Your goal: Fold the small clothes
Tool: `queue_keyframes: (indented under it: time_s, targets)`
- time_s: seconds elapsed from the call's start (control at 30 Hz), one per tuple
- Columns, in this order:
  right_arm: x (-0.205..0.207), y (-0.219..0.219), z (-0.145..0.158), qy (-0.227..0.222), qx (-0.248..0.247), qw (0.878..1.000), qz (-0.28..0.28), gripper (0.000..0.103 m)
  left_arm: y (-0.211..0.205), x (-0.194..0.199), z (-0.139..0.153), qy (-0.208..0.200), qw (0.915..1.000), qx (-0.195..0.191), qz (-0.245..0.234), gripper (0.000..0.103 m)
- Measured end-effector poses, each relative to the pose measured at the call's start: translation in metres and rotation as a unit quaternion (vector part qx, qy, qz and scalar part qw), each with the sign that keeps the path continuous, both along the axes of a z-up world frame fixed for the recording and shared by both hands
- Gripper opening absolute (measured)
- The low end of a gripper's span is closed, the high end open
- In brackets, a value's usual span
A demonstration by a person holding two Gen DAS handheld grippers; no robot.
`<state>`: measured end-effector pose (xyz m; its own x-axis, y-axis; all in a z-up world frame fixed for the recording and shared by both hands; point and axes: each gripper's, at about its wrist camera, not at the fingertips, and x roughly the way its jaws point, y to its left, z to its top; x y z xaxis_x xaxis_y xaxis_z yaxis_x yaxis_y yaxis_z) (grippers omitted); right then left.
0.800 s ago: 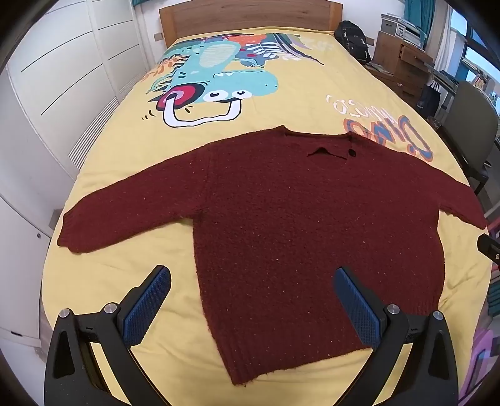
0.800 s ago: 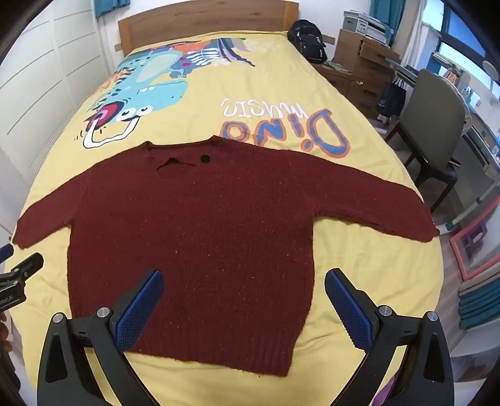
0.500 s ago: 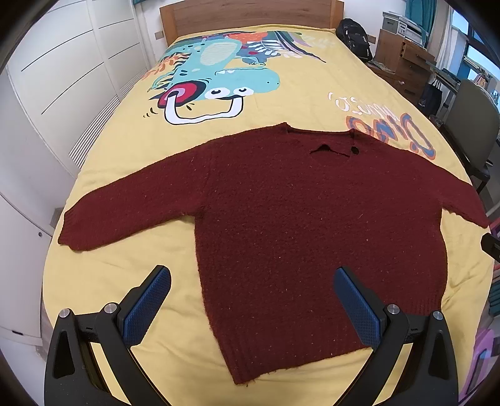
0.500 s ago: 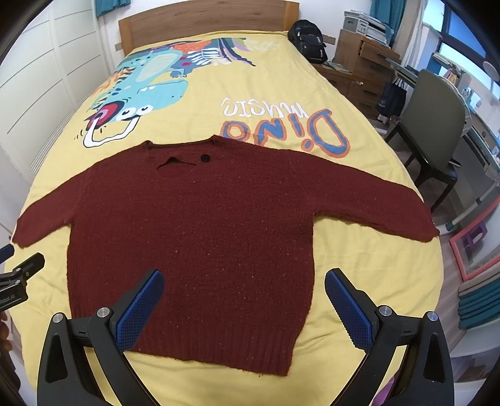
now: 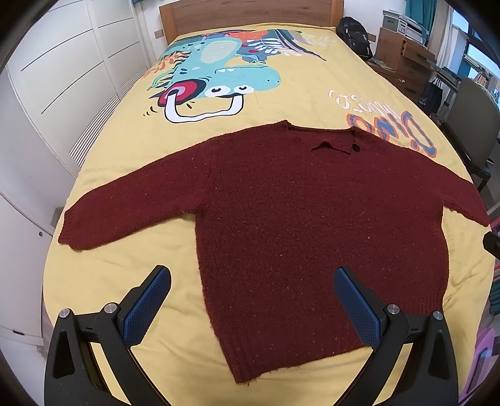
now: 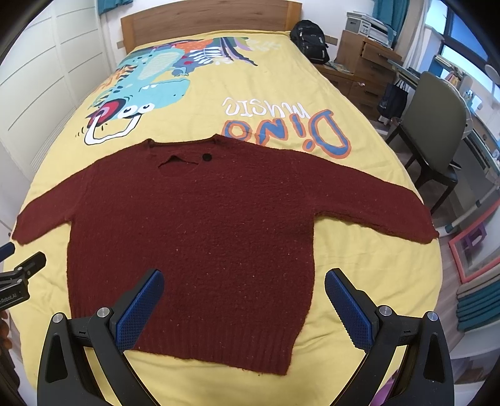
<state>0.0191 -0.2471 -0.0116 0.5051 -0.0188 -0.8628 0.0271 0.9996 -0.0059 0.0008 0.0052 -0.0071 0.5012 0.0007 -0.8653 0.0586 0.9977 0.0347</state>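
A dark red knit sweater [image 5: 300,218] lies flat on the yellow dinosaur bedspread [image 5: 281,103], both sleeves spread out and the hem towards me. It also shows in the right wrist view [image 6: 193,225]. My left gripper [image 5: 251,281] is open and empty, held above the hem's left part. My right gripper [image 6: 243,284] is open and empty above the hem's right part. The left gripper's tip shows at the left edge of the right wrist view [image 6: 22,274].
The bed has a wooden headboard [image 5: 250,12] at the far end. White wardrobe doors [image 5: 47,93] stand on the left. A black backpack [image 6: 309,40], a wooden desk [image 6: 365,65] and a grey chair [image 6: 434,125] stand on the right.
The left wrist view has shifted slightly, so the sweater sits a little lower in frame. Both grippers stay open; the sweater has not moved.
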Motion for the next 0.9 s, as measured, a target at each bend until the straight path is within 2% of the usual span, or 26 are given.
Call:
queue_keyframes:
  time_s: [0.9]
  targets:
    - [-0.0005, -0.0041, 0.0008, 0.001, -0.003, 1.0, 0.001, 0.102, -0.0051, -0.0029, -0.0022, 0.002, 1.0, 0.003, 0.0, 0.102]
